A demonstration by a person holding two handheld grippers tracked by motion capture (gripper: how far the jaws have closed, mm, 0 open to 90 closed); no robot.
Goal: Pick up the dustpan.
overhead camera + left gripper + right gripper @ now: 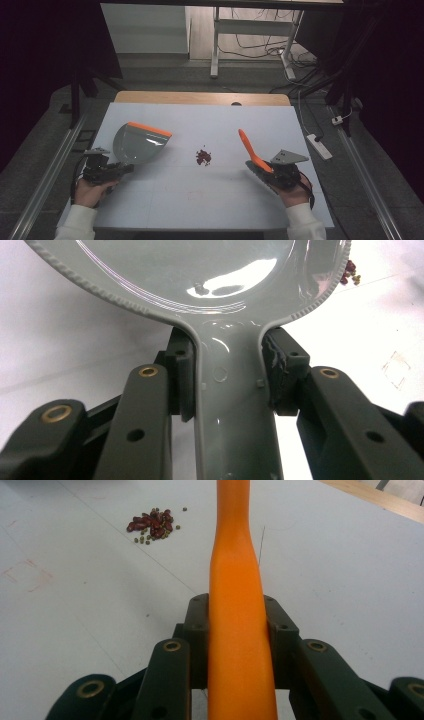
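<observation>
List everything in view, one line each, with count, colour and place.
dustpan: one, grey with orange lip, left part of table, handle clamped in left gripper
brush: one, orange handle, right part of table, held in right gripper
beans: one small pile, dark red with a few greenish, middle of table
table: one, white top, wooden far edge
power strip: one, white, floor right of table
left gripper: one, black, lower left
right gripper: one, black, lower right
</observation>
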